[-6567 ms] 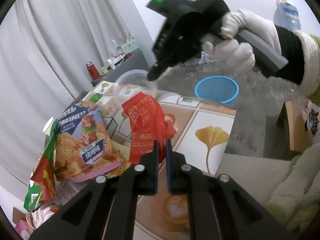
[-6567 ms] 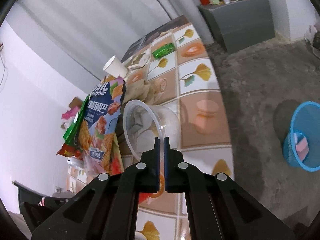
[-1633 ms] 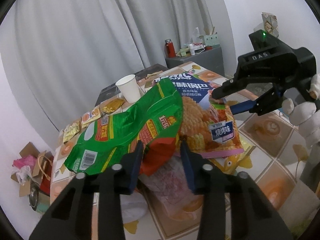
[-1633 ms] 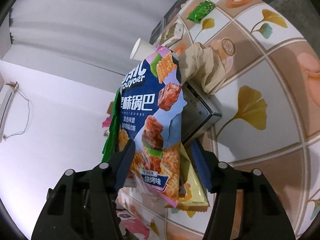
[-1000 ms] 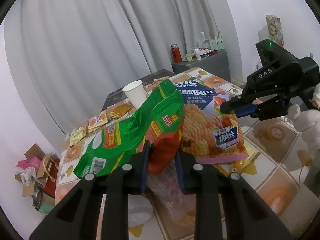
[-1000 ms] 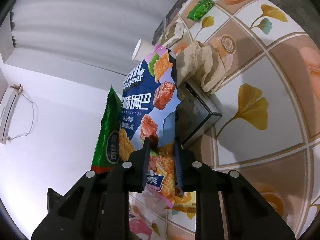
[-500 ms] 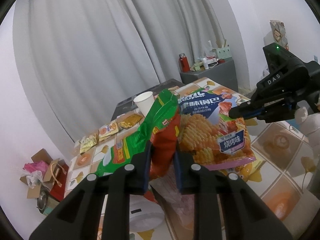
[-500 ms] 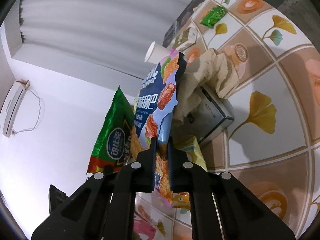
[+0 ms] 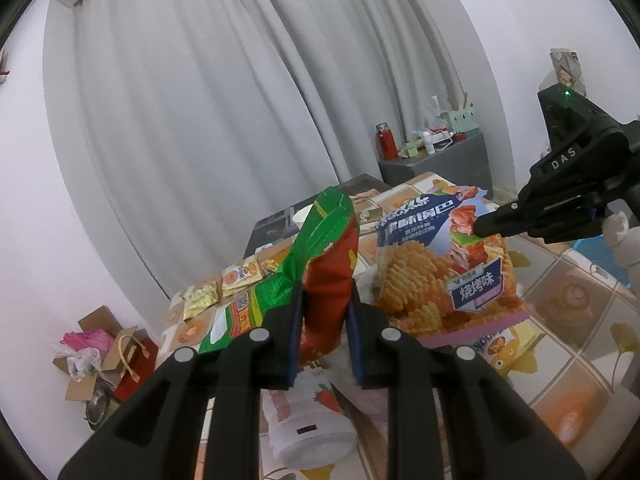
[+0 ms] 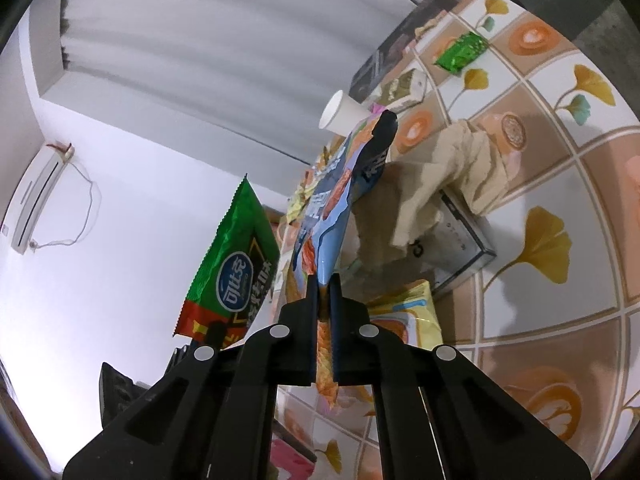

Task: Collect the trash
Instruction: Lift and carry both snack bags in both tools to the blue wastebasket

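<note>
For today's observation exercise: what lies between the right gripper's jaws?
The blue snack bag, pinched edge-on by the right gripper; the right wrist view shows it. The left wrist view shows the same grip from the side.

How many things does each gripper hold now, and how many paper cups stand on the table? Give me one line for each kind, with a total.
Snack bags held by the grippers: 2, the green and red bag in the left gripper and the blue bag in the right gripper.
White paper cups: 1
Total: 3
</note>
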A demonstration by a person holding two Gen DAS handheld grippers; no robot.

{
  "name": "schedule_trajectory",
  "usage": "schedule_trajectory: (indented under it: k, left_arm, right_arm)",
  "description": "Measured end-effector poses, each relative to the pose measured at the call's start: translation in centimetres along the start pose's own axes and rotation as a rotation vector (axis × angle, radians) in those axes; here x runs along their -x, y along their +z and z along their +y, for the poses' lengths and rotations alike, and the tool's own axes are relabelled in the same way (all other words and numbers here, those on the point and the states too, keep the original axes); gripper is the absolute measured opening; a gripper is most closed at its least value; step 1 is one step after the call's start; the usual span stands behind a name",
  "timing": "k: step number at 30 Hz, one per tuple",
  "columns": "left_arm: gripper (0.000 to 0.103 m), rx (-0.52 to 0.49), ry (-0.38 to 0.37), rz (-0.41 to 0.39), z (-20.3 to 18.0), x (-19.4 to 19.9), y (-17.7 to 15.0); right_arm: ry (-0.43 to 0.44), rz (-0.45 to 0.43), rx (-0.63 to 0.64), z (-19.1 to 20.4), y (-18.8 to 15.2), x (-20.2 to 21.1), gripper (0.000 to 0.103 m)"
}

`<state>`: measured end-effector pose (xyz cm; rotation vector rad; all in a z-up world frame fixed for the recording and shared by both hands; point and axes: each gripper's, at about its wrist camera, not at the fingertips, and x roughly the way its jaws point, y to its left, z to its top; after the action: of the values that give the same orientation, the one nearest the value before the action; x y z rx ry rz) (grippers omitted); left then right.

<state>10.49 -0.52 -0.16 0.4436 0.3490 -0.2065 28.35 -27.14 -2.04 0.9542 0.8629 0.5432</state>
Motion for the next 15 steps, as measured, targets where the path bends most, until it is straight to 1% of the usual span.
schedule_trajectory:
  k: [15]
  left_arm:
    - [0.019, 0.020, 0.036, -0.039, 0.9, 1.7, 0.2]
  right_arm:
    - [0.007, -0.024, 0.102, 3.0, 0.0, 0.9, 0.002]
